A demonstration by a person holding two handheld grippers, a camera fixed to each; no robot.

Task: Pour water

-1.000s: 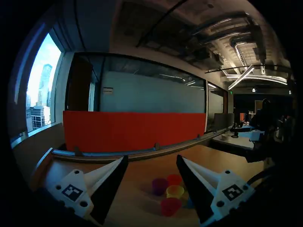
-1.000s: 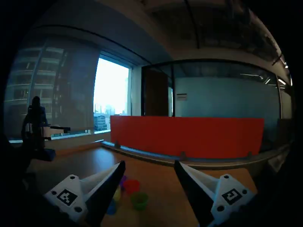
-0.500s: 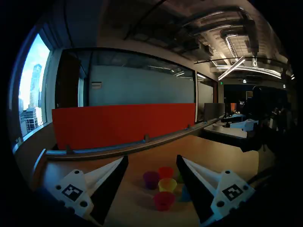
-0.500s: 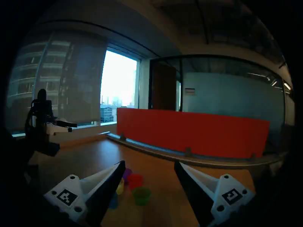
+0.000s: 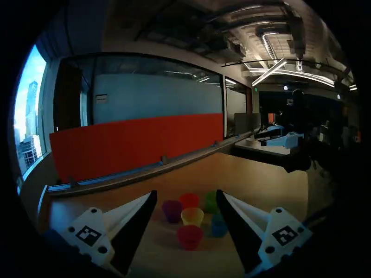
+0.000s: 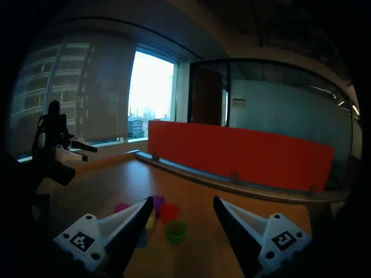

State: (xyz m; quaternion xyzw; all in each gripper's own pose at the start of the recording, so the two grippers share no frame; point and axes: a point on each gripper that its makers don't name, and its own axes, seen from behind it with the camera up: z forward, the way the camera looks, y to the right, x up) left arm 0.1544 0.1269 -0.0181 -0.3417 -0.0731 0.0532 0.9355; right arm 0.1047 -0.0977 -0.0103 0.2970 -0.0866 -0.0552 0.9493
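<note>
Several small coloured cups stand clustered on the wooden table [image 5: 259,185]. In the left gripper view a purple cup [image 5: 172,210], a red cup [image 5: 188,200], a green cup [image 5: 211,201], a yellow cup [image 5: 192,216], a blue cup [image 5: 218,225] and a pink-red cup [image 5: 189,236] lie just beyond my left gripper [image 5: 185,192], which is open and empty. In the right gripper view the green cup [image 6: 175,231], red cup [image 6: 168,212] and purple cup [image 6: 158,202] sit ahead of my open, empty right gripper [image 6: 182,199]; its left finger partly hides the yellow cup [image 6: 150,221].
A red partition [image 5: 134,141] on a rail runs along the table's far edge, with a glass wall behind it. Bright windows [image 6: 150,104] are off to the side. A dark shape holding a white device [image 6: 58,153] stands at the table's left end in the right gripper view.
Both views have swung so the cups sit higher and more centred between the fingers. More cups now show in the right gripper view. Both grippers stayed open.
</note>
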